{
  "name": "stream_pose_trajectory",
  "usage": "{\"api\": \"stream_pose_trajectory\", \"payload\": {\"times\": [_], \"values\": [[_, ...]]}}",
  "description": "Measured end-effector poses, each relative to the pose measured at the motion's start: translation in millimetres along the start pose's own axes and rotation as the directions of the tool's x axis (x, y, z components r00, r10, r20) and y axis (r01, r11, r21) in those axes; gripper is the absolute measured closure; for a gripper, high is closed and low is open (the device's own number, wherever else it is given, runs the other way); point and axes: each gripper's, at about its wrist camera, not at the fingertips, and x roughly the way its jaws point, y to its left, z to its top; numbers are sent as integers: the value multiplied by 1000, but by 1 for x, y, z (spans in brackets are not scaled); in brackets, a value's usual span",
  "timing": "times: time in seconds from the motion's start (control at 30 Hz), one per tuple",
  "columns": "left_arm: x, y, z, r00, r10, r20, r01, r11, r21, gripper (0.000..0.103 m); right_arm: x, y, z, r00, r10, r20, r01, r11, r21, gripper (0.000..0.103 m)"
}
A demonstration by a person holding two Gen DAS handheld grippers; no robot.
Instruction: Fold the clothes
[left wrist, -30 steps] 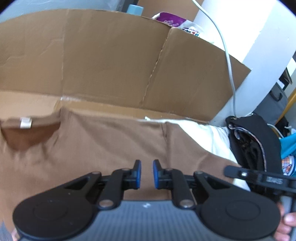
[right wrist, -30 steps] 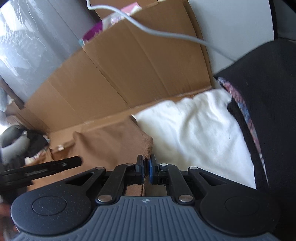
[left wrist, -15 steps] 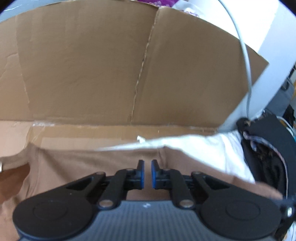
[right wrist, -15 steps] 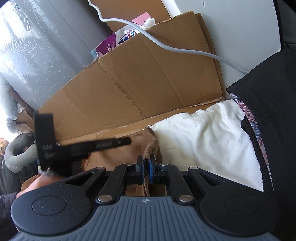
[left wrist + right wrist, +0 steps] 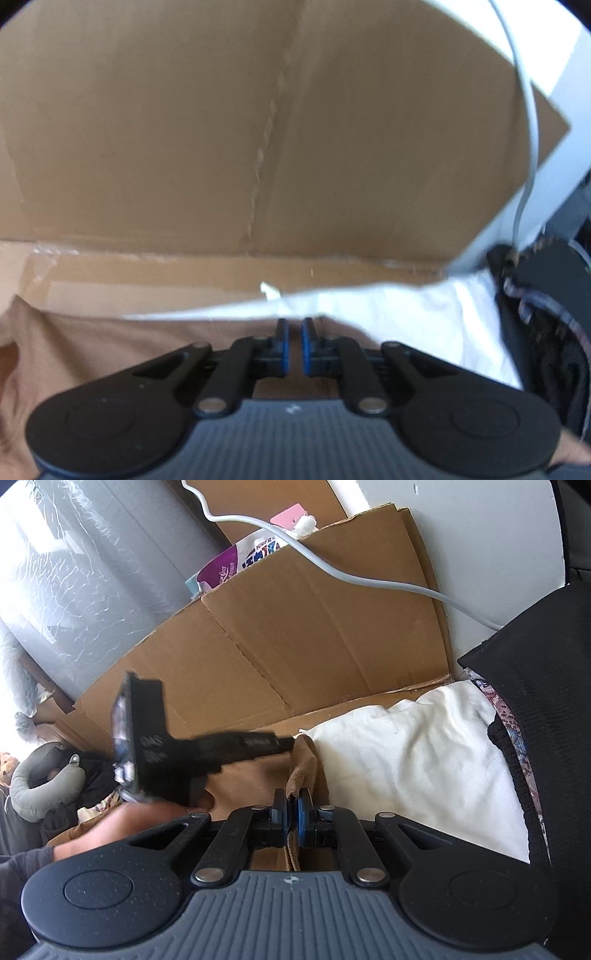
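Observation:
A brown T-shirt (image 5: 110,350) lies flat on cardboard, and its right edge (image 5: 251,779) meets a white cloth (image 5: 406,757). My right gripper (image 5: 293,808) is shut on a raised fold of the brown shirt, which stands pinched between the blue pads. My left gripper (image 5: 294,332) hovers low over the shirt's far edge, where the white cloth (image 5: 424,321) begins. Its jaws stand a narrow gap apart, and I see no fabric in the gap. From the right wrist, the left gripper (image 5: 290,743) points at that same edge, held by a hand (image 5: 122,827).
A tall cardboard wall (image 5: 258,129) stands close behind the shirt, also in the right view (image 5: 295,627). A grey cable (image 5: 369,579) hangs across it. A black garment (image 5: 535,683) is piled at the right. At far left lies a grey neck pillow (image 5: 44,779).
The left gripper has moved forward to the shirt's far right edge, and its jaws have narrowed. The right gripper stays shut on the brown fold, which now stands higher.

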Motion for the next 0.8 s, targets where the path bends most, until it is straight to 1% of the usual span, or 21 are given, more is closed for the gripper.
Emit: {"api": "stream_pose_trajectory", "payload": {"times": [0.07, 0.17, 0.23, 0.33, 0.5, 0.57, 0.63, 0.8], "values": [[2, -1, -8, 1000, 6, 3, -6, 1000, 11, 96, 0, -1, -1, 1000, -2, 1, 2, 1000, 3, 100], [-5, 4, -13, 1000, -16, 22, 16, 1000, -12, 96, 0, -3, -2, 1000, -3, -1, 3, 1000, 8, 100], [-11, 6, -12, 999, -19, 50, 20, 1000, -9, 96, -1, -4, -2, 1000, -3, -1, 3, 1000, 5, 100], [-13, 11, -3, 997, -21, 74, 24, 999, -37, 96, -1, -6, -1, 1000, -4, 2, 4, 1000, 8, 100], [-4, 6, 3, 998, -23, 62, 24, 1000, -17, 99, -1, -5, 1, 1000, 7, 6, -7, 1000, 18, 100], [0, 4, 2, 998, -30, 58, 31, 999, -21, 102, -2, -2, 2, 1000, 16, 8, -16, 1000, 15, 100], [4, 1, -1, 998, -23, 58, 24, 1000, -16, 103, -3, 0, 4, 1000, 29, 1, -29, 999, 24, 100], [12, 3, -6, 998, -22, 55, 25, 999, -45, 103, -4, 7, 6, 998, 59, 2, -59, 998, 24, 101]]}}
